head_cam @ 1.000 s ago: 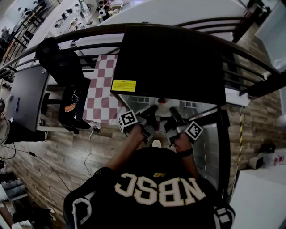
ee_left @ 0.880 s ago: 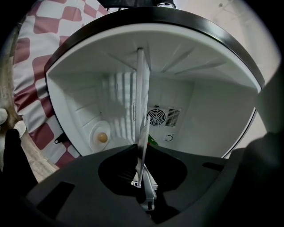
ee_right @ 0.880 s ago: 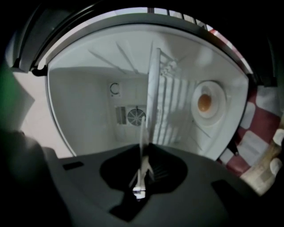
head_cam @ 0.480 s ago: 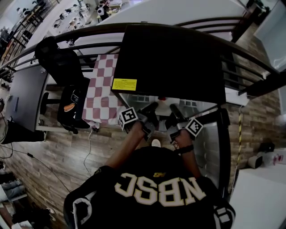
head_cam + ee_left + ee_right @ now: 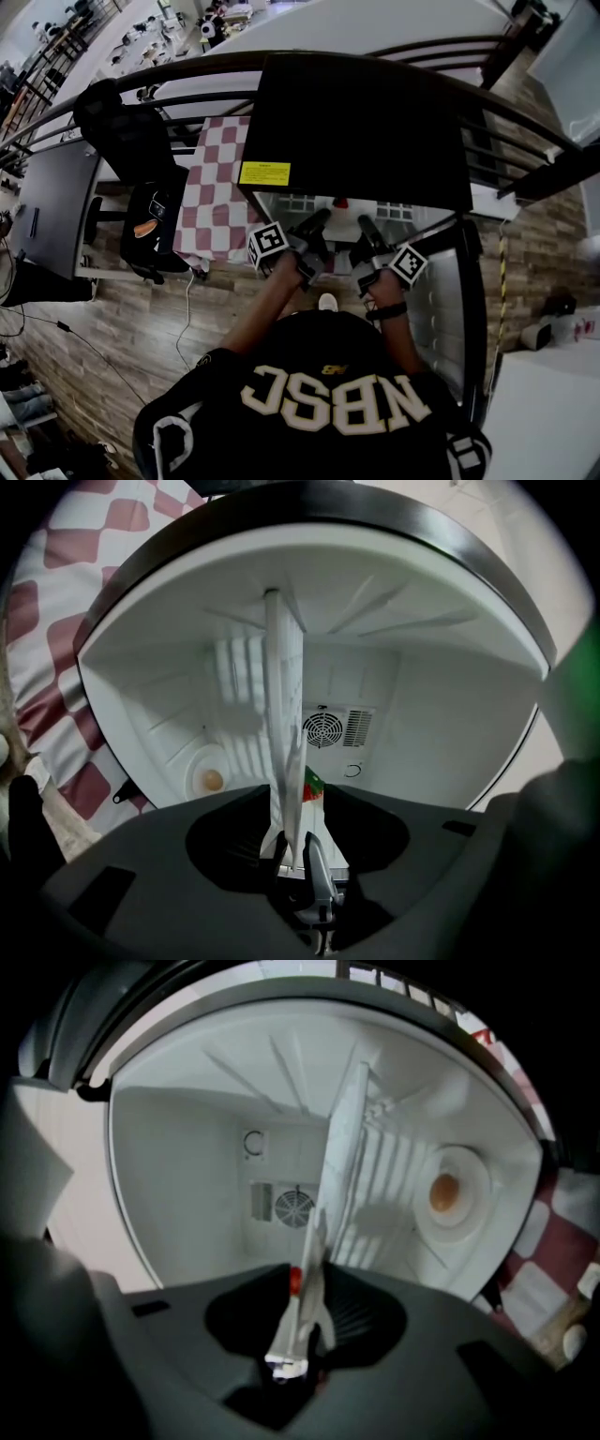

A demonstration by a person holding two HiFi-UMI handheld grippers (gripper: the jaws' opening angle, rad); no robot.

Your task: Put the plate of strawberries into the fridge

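The white plate lies inside the black fridge, a red strawberry showing on it. In both gripper views the plate is edge-on, its rim running between the jaws. A strawberry peeks past the rim, also red in the right gripper view. My left gripper has its jaws opening, with a small gap beside the rim. At the plate's other side, the right gripper is opening too. In the head view both grippers reach into the fridge mouth.
A slatted white shelf and a round fan vent lie deeper in the fridge. The open door stands at the right. A red-checked table and a black chair are to the left. A dark railing curves behind.
Both grippers have edged slightly further into the fridge mouth. The plate stays at the same spot inside.
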